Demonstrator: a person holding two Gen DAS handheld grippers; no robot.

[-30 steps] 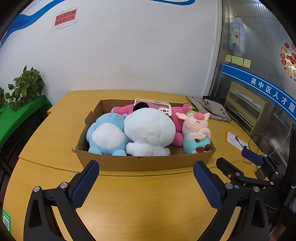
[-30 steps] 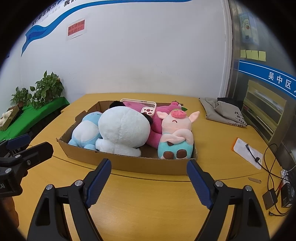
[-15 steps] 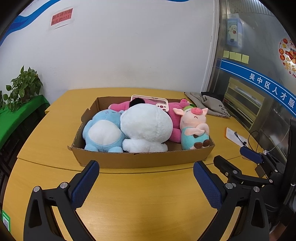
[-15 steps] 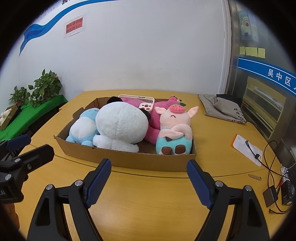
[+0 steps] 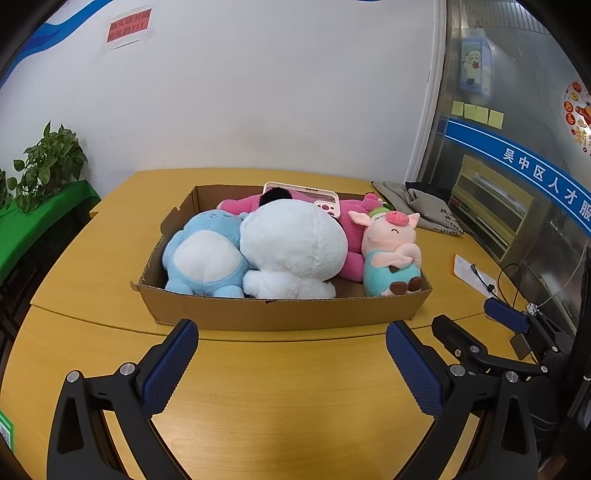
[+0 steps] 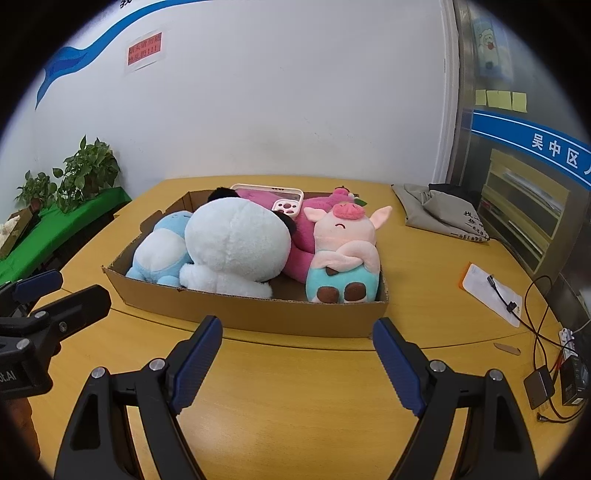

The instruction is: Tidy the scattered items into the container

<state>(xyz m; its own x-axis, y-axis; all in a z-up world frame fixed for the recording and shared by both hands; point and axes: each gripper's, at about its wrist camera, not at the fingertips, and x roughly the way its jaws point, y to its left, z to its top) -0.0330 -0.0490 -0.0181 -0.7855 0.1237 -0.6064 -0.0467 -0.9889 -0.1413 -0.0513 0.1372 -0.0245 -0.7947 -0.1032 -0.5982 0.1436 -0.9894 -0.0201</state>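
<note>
left claw (image 5: 291,356) apart | right claw (image 6: 297,352) apart | cardboard box (image 6: 258,314) just beyond both

A blue band (image 5: 546,173) on the glass partition at two o'clock carries white characters "吴中区人才服". A red notice (image 5: 127,26) on the white wall at eleven o'clock bears Chinese text, too small to read surely. The grey bag (image 6: 443,214) shows dark characters, illegible.

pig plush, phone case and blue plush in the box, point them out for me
pig plush (image 6: 345,236), right wrist view, on its face
phone case (image 5: 327,206), left wrist view, on its camera corner
blue plush (image 5: 205,258), left wrist view, on its white belly
</note>
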